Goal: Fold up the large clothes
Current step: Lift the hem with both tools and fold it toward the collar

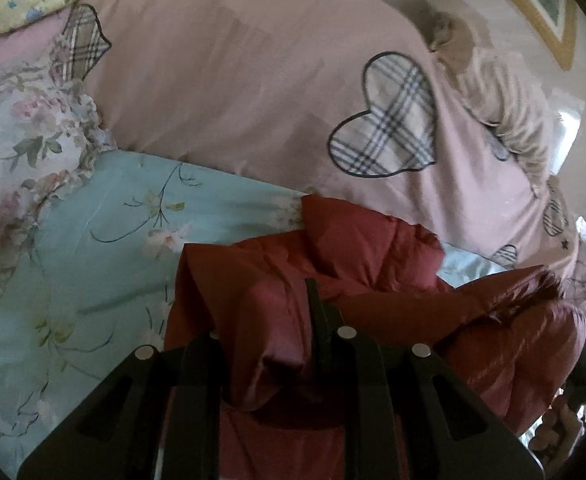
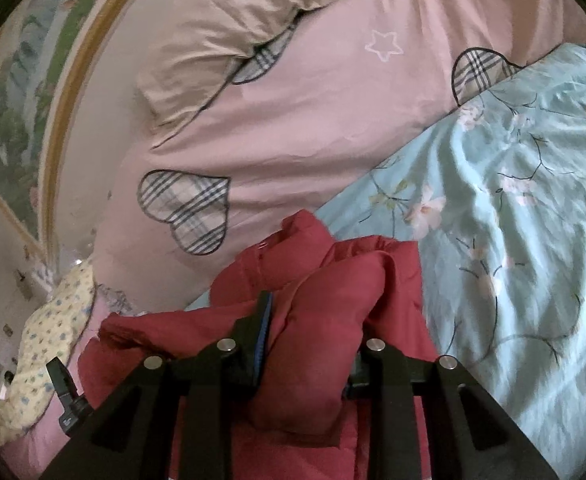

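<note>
The jacket (image 1: 357, 248) lies on the floral sheet (image 1: 105, 248), the quilt (image 1: 233, 80) behind it.

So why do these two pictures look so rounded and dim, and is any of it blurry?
Left wrist view: fisheye lens bows the pink heart-patched quilt, corners go black, and the puffy red jacket clamped in the left gripper is dim. Right wrist view: same bulge curves the picture frame; the pale blue floral sheet smears at the right edge; the right gripper sits dark.

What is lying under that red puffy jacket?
The red jacket rests on a light blue floral sheet, with a pink quilt with plaid hearts behind it. Whatever lies directly beneath the bunched fabric is covered.
</note>
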`<state>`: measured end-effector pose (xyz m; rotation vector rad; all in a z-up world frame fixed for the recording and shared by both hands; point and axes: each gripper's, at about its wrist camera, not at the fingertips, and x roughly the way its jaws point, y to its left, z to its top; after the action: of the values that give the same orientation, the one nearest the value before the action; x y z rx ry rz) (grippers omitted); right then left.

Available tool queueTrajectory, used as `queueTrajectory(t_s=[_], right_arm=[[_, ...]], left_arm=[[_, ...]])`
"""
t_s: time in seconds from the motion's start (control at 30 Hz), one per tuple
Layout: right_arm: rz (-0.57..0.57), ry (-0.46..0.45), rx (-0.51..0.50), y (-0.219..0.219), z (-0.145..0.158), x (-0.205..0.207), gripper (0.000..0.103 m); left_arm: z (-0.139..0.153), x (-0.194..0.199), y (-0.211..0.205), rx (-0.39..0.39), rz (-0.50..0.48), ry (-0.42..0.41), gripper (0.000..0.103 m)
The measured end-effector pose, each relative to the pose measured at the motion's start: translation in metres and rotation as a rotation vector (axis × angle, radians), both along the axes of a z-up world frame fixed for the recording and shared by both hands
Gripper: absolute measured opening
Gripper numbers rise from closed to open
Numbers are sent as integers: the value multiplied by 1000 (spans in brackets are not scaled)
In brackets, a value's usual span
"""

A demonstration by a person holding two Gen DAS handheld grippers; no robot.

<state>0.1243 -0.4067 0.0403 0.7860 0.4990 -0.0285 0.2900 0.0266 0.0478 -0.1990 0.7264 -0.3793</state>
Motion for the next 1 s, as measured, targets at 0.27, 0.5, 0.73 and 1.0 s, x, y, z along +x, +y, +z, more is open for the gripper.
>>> queueTrajectory(t_s=[0.27, 0.5, 0.73, 1.0], right_arm=[[-55, 63, 4, -14, -32, 51, 27], [-90, 67, 2, -22, -50, 79, 29], [-115, 94, -29, -29, -72, 112, 29], [-141, 118, 54, -46, -103, 135, 30]], left_arm=[[-28, 57, -24, 38, 12, 60, 18], [-49, 95, -38, 53, 20, 95, 21], [-69, 131, -43, 54, 49, 133, 23], [-72, 141, -39, 12, 45, 158, 28]])
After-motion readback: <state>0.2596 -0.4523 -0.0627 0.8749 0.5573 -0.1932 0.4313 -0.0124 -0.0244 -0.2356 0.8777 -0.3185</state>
